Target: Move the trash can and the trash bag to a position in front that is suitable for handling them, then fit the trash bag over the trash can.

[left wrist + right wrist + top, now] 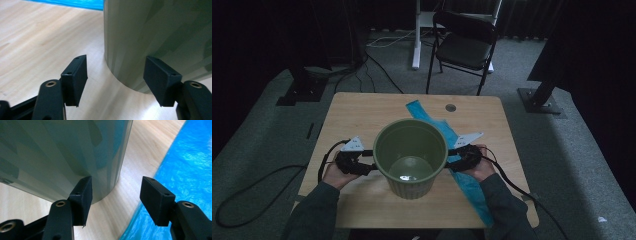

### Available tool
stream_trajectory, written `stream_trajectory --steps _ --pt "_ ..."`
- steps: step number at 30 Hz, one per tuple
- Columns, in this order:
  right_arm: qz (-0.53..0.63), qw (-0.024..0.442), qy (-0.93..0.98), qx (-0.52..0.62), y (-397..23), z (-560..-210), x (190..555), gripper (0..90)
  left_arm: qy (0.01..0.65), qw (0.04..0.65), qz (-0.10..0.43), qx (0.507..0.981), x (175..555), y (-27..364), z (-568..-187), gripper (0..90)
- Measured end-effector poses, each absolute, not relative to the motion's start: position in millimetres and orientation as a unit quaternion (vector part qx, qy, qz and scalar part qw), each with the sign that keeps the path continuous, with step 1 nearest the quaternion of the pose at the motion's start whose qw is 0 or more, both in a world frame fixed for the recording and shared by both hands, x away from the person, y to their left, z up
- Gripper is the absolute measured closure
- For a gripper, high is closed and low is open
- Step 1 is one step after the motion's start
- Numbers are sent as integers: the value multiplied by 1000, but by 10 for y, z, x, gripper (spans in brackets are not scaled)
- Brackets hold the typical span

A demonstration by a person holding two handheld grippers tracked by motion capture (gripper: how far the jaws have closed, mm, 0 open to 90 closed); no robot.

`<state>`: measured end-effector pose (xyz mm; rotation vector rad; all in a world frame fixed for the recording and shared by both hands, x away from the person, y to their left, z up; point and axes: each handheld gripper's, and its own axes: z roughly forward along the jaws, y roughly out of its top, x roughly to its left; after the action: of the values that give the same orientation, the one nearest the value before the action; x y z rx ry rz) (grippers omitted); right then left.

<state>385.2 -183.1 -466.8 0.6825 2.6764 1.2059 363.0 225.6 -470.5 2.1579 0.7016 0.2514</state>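
A tall green ribbed pot stands on the wooden table, near its front edge. My left gripper sits at the pot's left side, held in a hand. In the left gripper view its jaws stand open beside the curved wall of the pot, low near its base, with only table between them. My right gripper is at the pot's right side. Its jaws stand open too; the left fingertip is close against the pot.
A long blue plastic strip lies diagonally across the table, passing behind the pot and under my right gripper. A small round grommet is set in the far table edge. A black folding chair stands beyond the table.
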Motion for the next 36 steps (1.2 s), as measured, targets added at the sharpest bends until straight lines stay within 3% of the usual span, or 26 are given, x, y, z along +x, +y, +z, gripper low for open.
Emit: stream_trajectory --steps 9,14,24,36 --pt "409 85 871 259 -1790 -4689 3974 440 311 423 110 844 3849 2293 -4723 364" --pt "384 128 870 282 -1835 -4711 4038 443 330 423 119 835 4012 2307 -4759 365" --pt "354 144 874 301 -1938 -4789 4089 463 338 435 108 827 4059 2408 -4763 440" --pt "297 156 870 360 -2176 -4973 4234 419 340 450 96 820 4054 2473 -4742 450"
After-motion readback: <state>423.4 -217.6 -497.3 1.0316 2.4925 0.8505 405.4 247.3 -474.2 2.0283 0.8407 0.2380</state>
